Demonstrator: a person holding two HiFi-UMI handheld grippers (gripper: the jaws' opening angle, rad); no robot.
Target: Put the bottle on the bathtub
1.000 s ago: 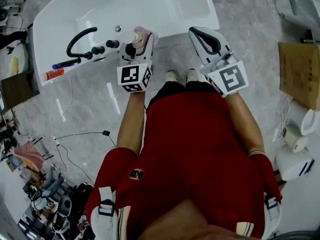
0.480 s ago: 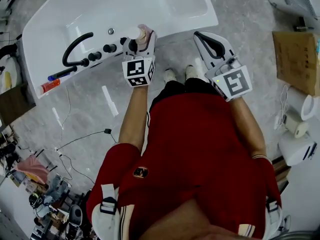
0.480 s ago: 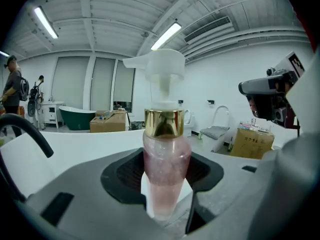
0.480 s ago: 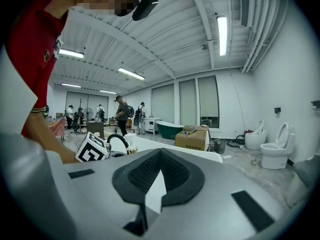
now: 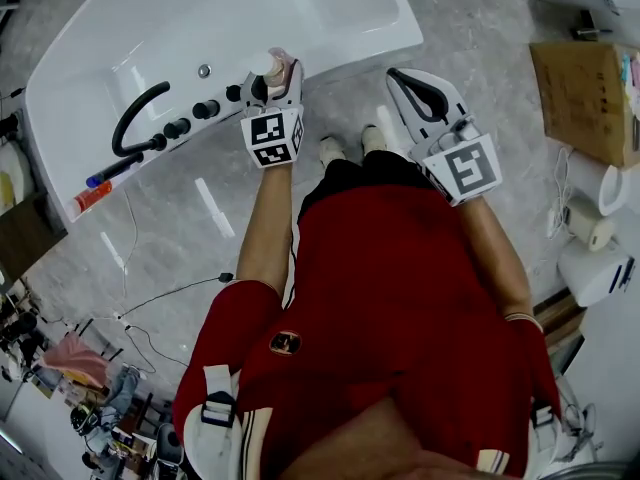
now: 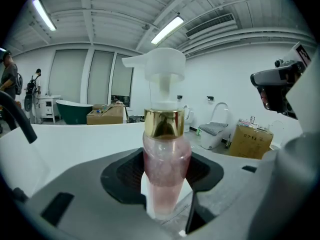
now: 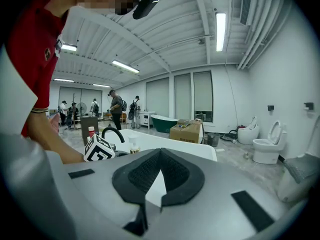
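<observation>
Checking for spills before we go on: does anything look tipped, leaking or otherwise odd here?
Nothing stands out. The pump bottle stands upright in the left claw, pump head on, no drips visible, at the bathtub rim. The right claw is shut and empty.

The grey, black-padded right gripper had its jaws pressed together, with nothing between them. Past it, a small white-topped pump bottle was upright by the near edge of the long white bathtub, just beside a black-and-white marker cube.
</observation>
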